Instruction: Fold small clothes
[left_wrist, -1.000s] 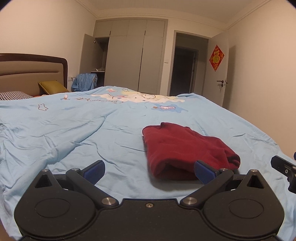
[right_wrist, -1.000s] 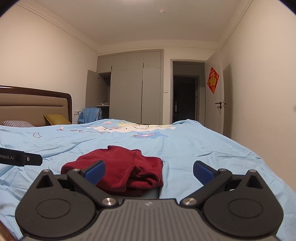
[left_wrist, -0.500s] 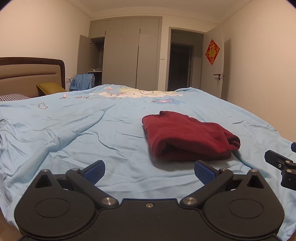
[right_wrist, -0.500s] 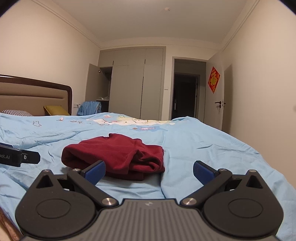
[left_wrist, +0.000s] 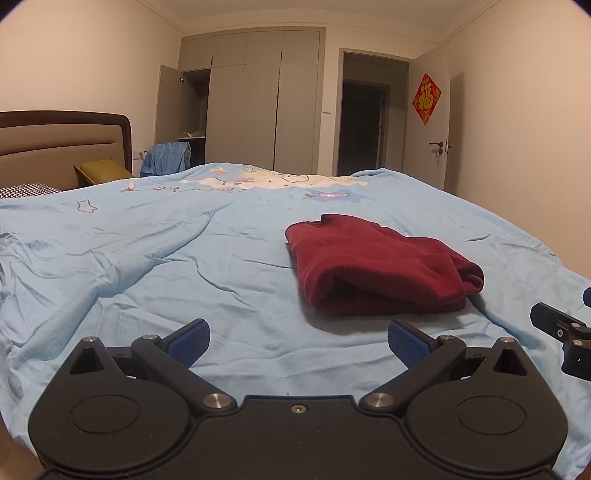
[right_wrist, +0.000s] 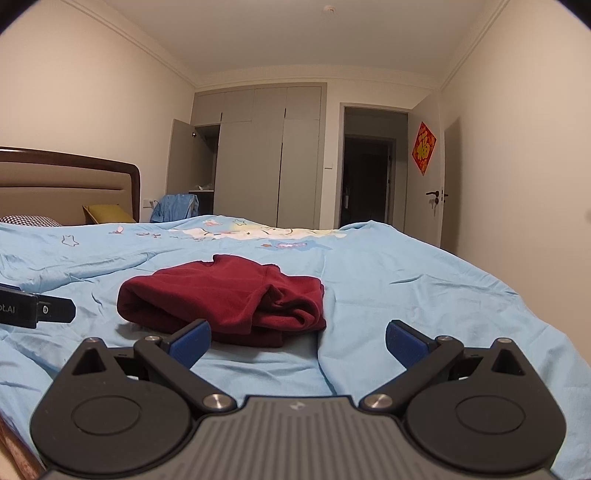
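A dark red garment lies folded in a compact bundle on the light blue bed cover. My left gripper is open, just short of the bundle and to its left, with nothing between its blue pads. In the right wrist view the same red garment lies ahead and to the left. The right gripper is open and empty; its left pad overlaps the bundle's near edge in the view. Each gripper shows at the edge of the other's view.
The bed cover is wrinkled, with a cartoon print at the far side. A headboard, a checked pillow and a yellow cushion are at the left. Beyond the bed stand grey wardrobes, an open doorway and a door with a red decoration.
Both grippers have drawn back from the folded red garment and tilted up a little. The bundle now sits farther ahead of the fingers. The garment itself has not moved.
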